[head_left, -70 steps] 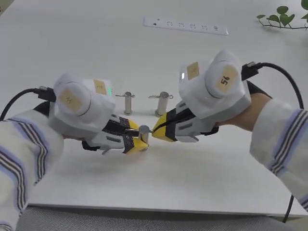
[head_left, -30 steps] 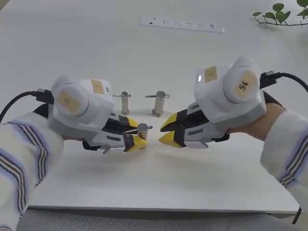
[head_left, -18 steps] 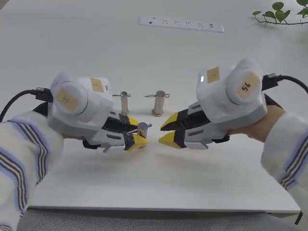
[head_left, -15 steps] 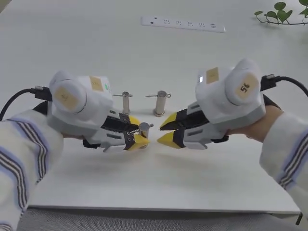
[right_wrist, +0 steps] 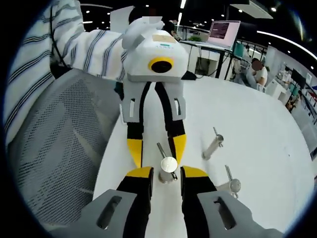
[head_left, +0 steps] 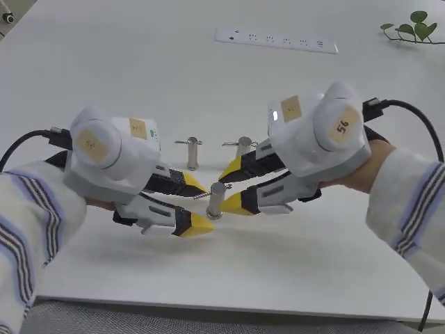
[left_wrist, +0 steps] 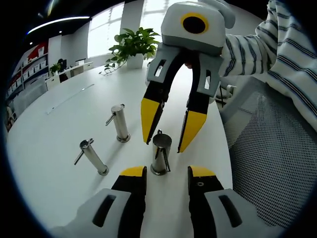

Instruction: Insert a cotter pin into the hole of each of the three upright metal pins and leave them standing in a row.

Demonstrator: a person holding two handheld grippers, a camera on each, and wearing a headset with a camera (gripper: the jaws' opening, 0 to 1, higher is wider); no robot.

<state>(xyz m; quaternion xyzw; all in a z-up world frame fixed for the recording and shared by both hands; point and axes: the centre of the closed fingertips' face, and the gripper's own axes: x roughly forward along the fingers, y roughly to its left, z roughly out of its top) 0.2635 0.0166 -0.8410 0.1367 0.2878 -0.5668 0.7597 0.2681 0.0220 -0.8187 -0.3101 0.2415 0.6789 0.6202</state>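
Observation:
Three upright metal pins stand on the white table (head_left: 292,257), each with a cotter pin through it. The near pin (head_left: 216,200) (left_wrist: 161,151) (right_wrist: 168,168) stands free between the two grippers. My left gripper (head_left: 199,204) (left_wrist: 167,172) is open, its yellow tips just short of this pin on the left. My right gripper (head_left: 228,188) (right_wrist: 167,174) is open too, with its tips on either side of the pin and not clamped on it. Behind stand the other two pins (head_left: 192,153) (head_left: 243,147), which also appear in the left gripper view (left_wrist: 119,122) (left_wrist: 93,156).
A white power strip (head_left: 276,40) lies at the far side of the table, with a leafy plant (head_left: 417,21) at the far right corner. The table's front edge runs close below the grippers. A mesh chair (left_wrist: 277,163) stands beside the table.
My left gripper has opened and let go of the near pin, which now stands by itself. My right gripper has moved in toward that pin. The head view has shifted a little.

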